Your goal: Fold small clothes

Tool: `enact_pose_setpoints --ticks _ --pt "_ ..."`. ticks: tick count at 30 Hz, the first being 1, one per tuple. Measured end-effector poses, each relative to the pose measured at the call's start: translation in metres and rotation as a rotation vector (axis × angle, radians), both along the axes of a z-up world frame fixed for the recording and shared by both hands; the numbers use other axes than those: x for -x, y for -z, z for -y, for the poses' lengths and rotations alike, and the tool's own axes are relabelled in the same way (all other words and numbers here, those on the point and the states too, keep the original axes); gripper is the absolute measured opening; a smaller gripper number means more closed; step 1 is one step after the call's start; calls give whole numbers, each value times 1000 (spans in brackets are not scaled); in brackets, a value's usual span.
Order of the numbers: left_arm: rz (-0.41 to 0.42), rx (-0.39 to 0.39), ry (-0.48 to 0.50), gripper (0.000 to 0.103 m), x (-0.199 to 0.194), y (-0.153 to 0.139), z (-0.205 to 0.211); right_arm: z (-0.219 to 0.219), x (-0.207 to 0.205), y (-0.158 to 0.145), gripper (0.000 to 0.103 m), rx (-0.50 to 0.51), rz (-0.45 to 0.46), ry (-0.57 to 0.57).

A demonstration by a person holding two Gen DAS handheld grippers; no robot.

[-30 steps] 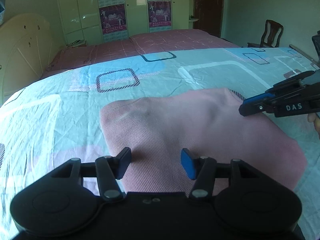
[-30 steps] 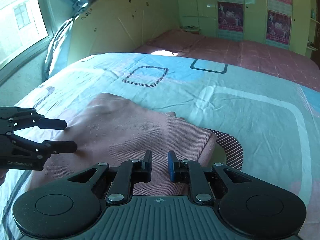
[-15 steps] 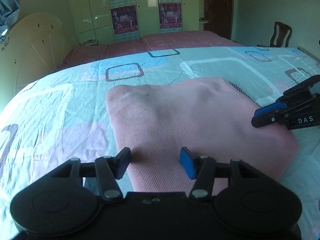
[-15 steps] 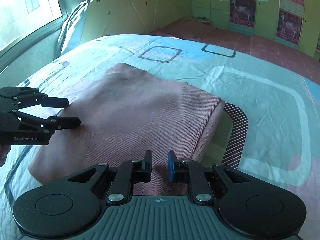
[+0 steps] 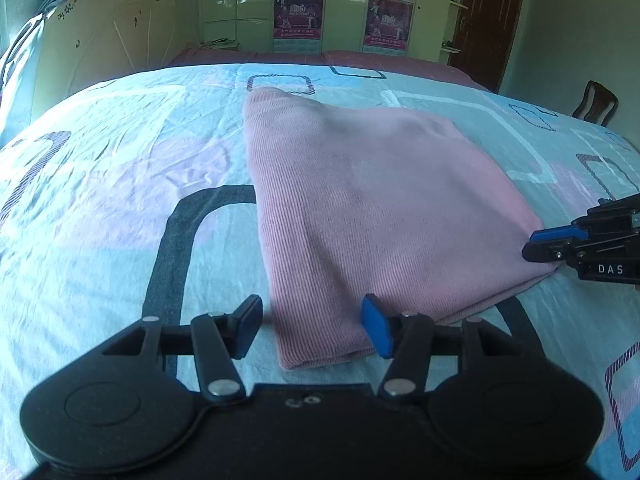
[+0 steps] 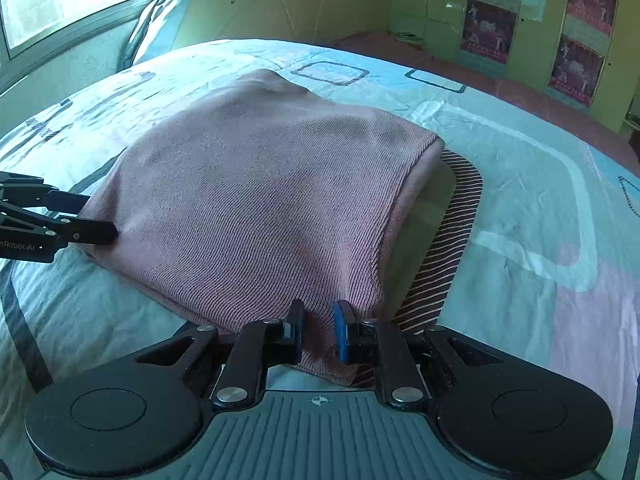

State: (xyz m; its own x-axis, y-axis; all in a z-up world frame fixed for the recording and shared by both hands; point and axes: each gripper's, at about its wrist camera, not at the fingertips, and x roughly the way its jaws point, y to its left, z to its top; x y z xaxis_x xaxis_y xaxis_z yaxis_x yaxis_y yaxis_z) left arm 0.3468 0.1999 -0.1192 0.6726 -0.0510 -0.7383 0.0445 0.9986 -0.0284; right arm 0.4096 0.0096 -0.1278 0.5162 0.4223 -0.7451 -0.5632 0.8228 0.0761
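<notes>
Now your right tongs (image 6: 319, 332) sit narrowly parted around the near corner of the folded pink garment (image 6: 260, 184), fabric between the pads; whether they pinch it is unclear. Your left tongs (image 5: 312, 326) stand apart, straddling the other near corner at six o'clock. That garment lies on the patterned bed (image 5: 100, 184).

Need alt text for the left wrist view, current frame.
A folded pink garment lies on a bed sheet patterned with rounded rectangles. The left tool is open at the garment's near corner, and the right tool is at its right corner. Behind are wardrobe doors with posters and a dark door.
</notes>
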Motion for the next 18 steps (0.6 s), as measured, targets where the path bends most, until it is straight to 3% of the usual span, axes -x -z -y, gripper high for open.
enact_pose_setpoints --ticks 4,6,9,11,12,13,14,15,18 --pt "18 -8 -26 54 24 -15 6 22 22 -19 16 -71 -6 57" --pt "53 12 -44 59 42 -29 10 38 38 -31 16 -115 -9 104" --pt "121 17 -46 71 72 -53 25 58 63 -49 16 -177 -6 167" --pt "175 -5 -59 92 91 -68 40 67 81 -61 16 -214 3 204" --pt "220 -18 -83 101 101 -74 46 70 88 -65 24 -222 12 225" --pt "264 -27 -103 103 110 -79 51 74 97 -70 70 -229 29 254" --pt "288 -31 -108 102 118 -84 57 78 110 -77 97 -245 76 288" --pt "296 -31 -106 102 124 -87 62 80 120 -81 103 -255 116 292" --pt "329 -31 -125 102 142 -97 72 80 138 -88 103 -226 125 281"
